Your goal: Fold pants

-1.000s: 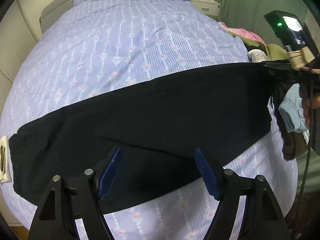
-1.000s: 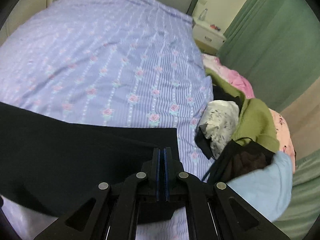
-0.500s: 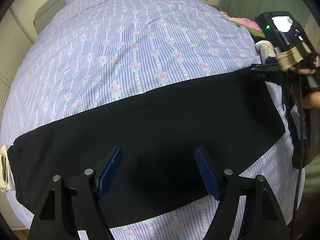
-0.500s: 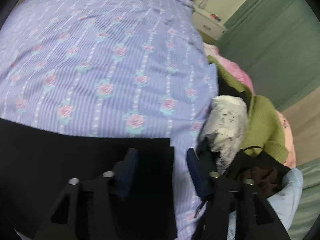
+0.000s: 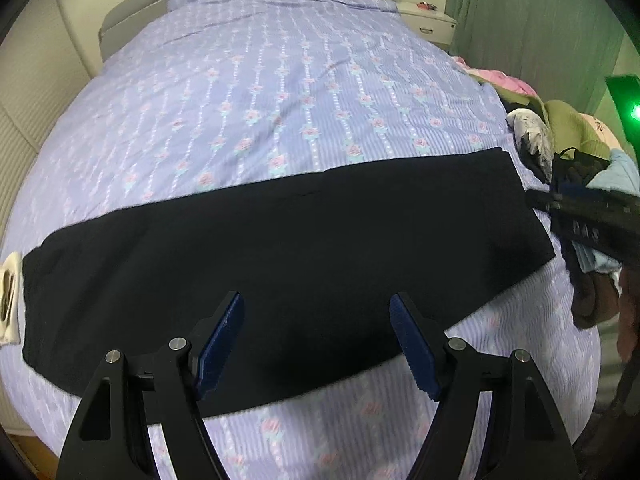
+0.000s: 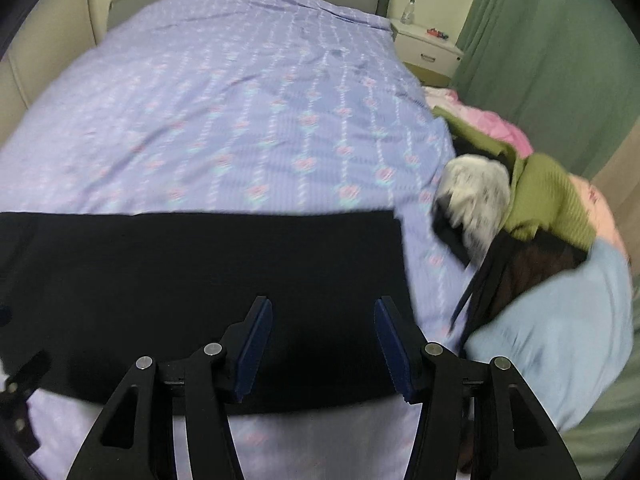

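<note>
Our left gripper (image 5: 316, 344) and right gripper (image 6: 324, 350) hover open above the black pants (image 5: 280, 248), lying lengthwise left-to-right.

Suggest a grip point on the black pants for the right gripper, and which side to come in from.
Take the black pants at the right-end near corner, where the short end edge meets the near long edge. They lie flat in a long strip on the bedspread, so only edges offer a pinch. Bring the open right gripper in low from the near side, clear of the clothes pile.
</note>
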Available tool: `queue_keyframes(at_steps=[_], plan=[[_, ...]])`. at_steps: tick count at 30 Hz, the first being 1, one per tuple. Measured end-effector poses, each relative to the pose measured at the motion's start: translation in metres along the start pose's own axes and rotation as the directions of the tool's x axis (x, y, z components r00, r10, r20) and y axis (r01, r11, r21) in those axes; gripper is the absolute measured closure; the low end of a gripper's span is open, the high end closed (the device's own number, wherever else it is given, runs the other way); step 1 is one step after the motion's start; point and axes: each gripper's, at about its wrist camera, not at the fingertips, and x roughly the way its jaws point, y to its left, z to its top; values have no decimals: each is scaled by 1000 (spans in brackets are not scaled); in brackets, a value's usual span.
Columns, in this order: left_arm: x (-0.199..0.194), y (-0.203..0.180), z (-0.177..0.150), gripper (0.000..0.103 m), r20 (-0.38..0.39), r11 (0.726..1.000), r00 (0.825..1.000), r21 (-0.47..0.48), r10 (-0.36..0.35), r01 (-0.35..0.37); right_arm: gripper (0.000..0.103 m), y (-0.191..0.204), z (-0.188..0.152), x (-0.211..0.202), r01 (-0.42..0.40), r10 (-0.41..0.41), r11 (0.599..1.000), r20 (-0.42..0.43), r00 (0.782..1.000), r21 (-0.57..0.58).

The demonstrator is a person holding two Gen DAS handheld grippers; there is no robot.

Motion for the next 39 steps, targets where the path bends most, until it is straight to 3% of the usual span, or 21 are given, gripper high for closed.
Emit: queue_keyframes(at_steps=[8, 15, 21, 28, 34, 39], plan=[[-36, 48, -72, 28, 21, 991, 992, -50, 127, -126, 49, 56, -48, -29, -112, 112, 992, -16, 994, -48], [-43, 113, -143, 28, -18, 956, 964, -127, 265, -265, 49, 133, -79, -39, -206, 203, 967, -35, 979, -148], [-31, 155, -186, 28, 15, 937, 939, -84, 343, -340, 49, 198, -111, -42, -278, 274, 939, -46, 961, -203], [-3, 181, -216, 28, 97, 920, 915, -48, 392, -389, 49, 253, -148, -34, -316, 312, 925, -50, 949, -211], [26, 188, -219, 29, 150, 910, 902, 32, 405, -413, 49, 272, -170, -26, -312, 308, 936, -51, 950, -160], [38, 194, -216, 29, 180, 901, 889, 27, 421, -432, 49, 278, -180, -24, -297, 294, 948, -42, 955, -115]])
